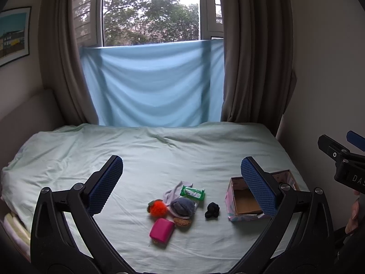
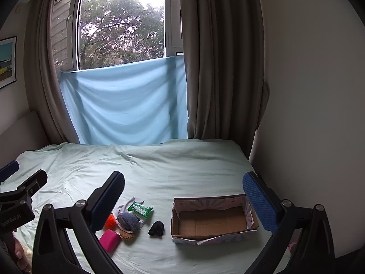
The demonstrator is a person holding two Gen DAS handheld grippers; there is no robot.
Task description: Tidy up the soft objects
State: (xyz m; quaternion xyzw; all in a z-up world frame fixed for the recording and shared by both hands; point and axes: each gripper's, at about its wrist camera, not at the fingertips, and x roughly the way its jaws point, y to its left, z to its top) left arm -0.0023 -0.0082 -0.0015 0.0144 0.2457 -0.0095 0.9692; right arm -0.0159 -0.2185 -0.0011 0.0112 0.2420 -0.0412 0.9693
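Bedding comes first: a pale green sheet point(image 1: 173, 155) covers the bed, wrinkled and yielding, so anything pressed into it will sink a little. Toward the right lies an open cardboard box point(image 2: 212, 222), empty, its walls stiff enough to take items dropped in. Left of the box, well apart from it, sits the pile: a grey plush point(image 1: 182, 206) resting on a tan pad point(image 1: 182, 222), a pink block point(image 1: 162, 230), an orange pompom point(image 1: 157, 207), a wipes pack point(image 1: 192, 193) and a pale cloth point(image 1: 174, 190) partly under the plush. Smallest is a black bundle point(image 1: 212, 210), possibly a rolled sock, lying alone between pile and box.

All look light and compressible; the pack's film may be slippery, so its middle is the better hold, while the bundle and pompom can be pinched across their bulk.

Both the left gripper point(image 1: 180, 175) and the right gripper point(image 2: 182, 185) hover above the bed with jaws spread wide, holding nothing.
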